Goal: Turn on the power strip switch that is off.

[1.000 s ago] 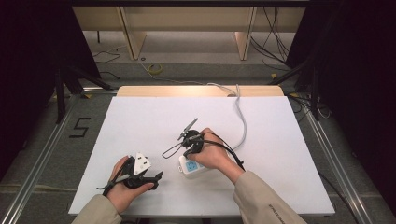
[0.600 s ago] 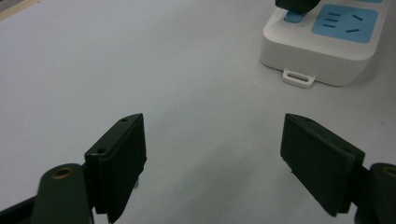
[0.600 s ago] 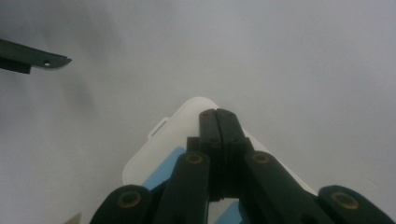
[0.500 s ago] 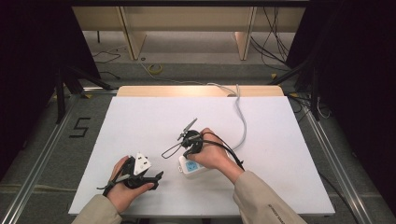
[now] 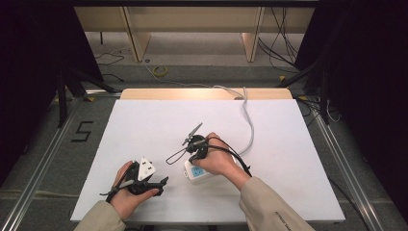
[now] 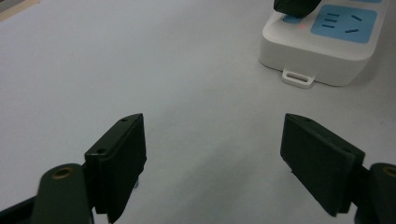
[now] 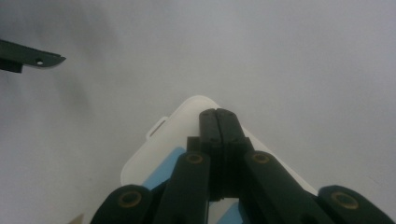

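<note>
So I've got the white power strip (image 5: 198, 173) lying flat near the front middle of the white table (image 5: 144, 125), socket face up. Its long axis runs diagonally: the end with the little hanging tab points toward the near-left, at my left gripper (image 5: 161, 182), and its grey cable (image 5: 248, 120) leaves the other end and heads toward the far edge. My right gripper (image 7: 217, 114) is over the strip's top with its jaws pressed flat together, nothing between them. The left one sits just left of the strip, jaws spread wide over bare table.
</note>
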The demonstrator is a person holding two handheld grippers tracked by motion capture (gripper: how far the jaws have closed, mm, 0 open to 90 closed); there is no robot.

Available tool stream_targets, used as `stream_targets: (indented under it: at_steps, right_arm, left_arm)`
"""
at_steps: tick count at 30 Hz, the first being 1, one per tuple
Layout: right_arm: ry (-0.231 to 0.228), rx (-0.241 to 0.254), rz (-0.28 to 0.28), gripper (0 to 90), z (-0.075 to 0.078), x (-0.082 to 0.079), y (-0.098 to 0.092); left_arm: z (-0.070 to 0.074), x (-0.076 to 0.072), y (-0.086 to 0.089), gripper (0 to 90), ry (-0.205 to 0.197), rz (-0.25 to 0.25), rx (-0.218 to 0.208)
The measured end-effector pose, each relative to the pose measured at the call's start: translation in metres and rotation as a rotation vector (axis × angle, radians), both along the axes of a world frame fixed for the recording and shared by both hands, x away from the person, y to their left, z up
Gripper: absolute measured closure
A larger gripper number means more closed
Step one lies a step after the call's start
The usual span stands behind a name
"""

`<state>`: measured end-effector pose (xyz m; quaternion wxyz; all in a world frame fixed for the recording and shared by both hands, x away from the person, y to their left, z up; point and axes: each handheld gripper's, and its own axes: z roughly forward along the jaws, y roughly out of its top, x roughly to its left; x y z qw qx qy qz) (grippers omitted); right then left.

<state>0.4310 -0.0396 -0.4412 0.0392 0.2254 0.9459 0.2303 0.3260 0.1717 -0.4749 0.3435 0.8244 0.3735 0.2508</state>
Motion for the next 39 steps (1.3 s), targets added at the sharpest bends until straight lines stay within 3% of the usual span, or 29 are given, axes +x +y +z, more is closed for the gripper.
stream_targets:
  at_steps: [3, 8, 13, 39]
  right_arm:
    - [0.021, 0.028, -0.005, 90.0, -0.0023, 0.0007, 0.0010]
    - [0.000, 0.011, -0.002, 90.0, -0.0019, -0.0002, 0.0042]
    - [0.014, 0.017, -0.007, 90.0, -0.0014, 0.0008, 0.0034]
    - [-0.006, -0.022, 0.000, 90.0, 0.0002, -0.0003, 0.0039]
  left_arm:
    - [0.0004, -0.0001, 0.0005, 22.4, 0.002, -0.003, 0.006]
    - [0.0003, 0.0000, 0.0013, 22.4, 0.001, 0.001, 0.003]
    - [0.0006, -0.0002, 0.0013, 22.4, -0.001, -0.002, 0.004]
    - [0.0005, -0.0003, 0.0007, 22.4, 0.001, -0.002, 0.005]
